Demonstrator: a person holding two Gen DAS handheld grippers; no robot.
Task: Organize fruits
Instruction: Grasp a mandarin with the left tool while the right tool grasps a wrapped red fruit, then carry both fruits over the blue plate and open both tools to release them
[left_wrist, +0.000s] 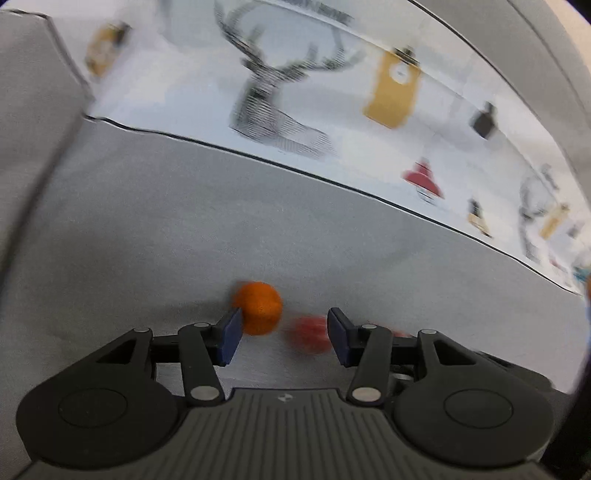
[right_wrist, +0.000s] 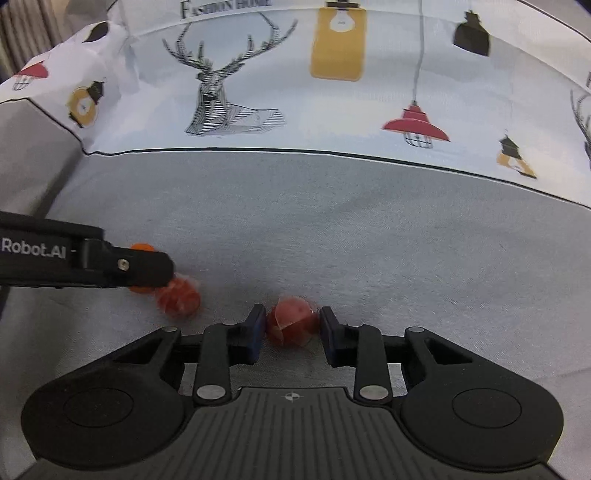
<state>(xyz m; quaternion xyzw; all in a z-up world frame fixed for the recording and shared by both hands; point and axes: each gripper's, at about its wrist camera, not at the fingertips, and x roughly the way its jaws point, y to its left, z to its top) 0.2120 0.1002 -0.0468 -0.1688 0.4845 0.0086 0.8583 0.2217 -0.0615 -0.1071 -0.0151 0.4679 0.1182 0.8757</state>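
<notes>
Right gripper (right_wrist: 291, 332) | jaws apart around red fruit (right_wrist: 291, 326) (right pad not touching) | left gripper (left_wrist: 284, 336) released beside orange (left_wrist: 258, 308)

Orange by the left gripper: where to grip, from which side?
Take the orange across its widest middle, from above and behind. It is round, sits free on the grey cloth, and the left gripper stands open, with a red fruit close beside.
</notes>
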